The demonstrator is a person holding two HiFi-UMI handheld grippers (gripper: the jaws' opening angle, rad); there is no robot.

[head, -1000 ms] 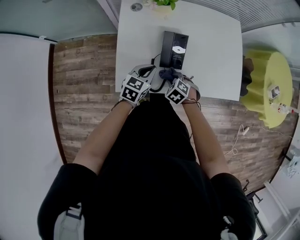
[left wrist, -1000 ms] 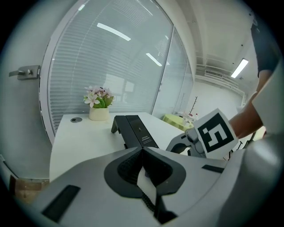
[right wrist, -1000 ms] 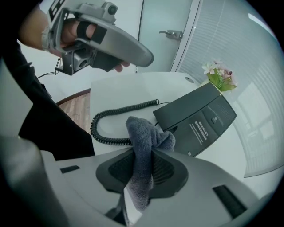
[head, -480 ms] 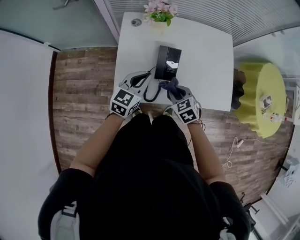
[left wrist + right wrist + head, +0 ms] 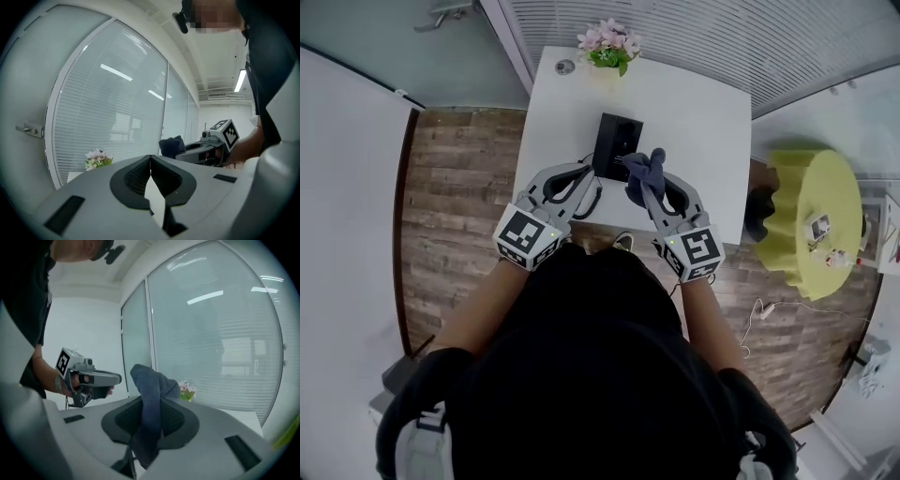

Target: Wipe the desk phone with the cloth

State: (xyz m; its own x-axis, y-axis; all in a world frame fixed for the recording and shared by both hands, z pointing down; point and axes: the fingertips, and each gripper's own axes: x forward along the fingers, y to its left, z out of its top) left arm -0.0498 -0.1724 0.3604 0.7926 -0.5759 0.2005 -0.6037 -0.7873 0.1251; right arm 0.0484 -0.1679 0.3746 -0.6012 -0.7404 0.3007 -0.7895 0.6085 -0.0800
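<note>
A white bench point(image 5: 703, 122) stands against a glass wall with blinds point(image 5: 694, 28), with wood floor point(image 5: 459, 187) on the near side and a yellow round table point(image 5: 811, 216) off to the right. A pot of pink flowers point(image 5: 609, 42) sits at the bench's far edge. The black desk phone point(image 5: 614, 145) rests near the middle of the bench, closer to the person's side.

The left hand-held gripper point(image 5: 584, 176) hovers just left of the phone's near end. Its jaws are pressed together with nothing between them, as the left gripper view shows.

The right hand-held gripper point(image 5: 654, 180) is clamped on a dark blue cloth point(image 5: 642, 167) – the fabric bunches up above the jaw tips and a fold hangs down between the pads. From the head view the cloth overlaps the phone's near right corner; whether it touches the phone cannot be told.

Both gripper views look toward the glass wall and the flowers – each also catches the other hand-held gripper beside it, and neither shows the phone.
</note>
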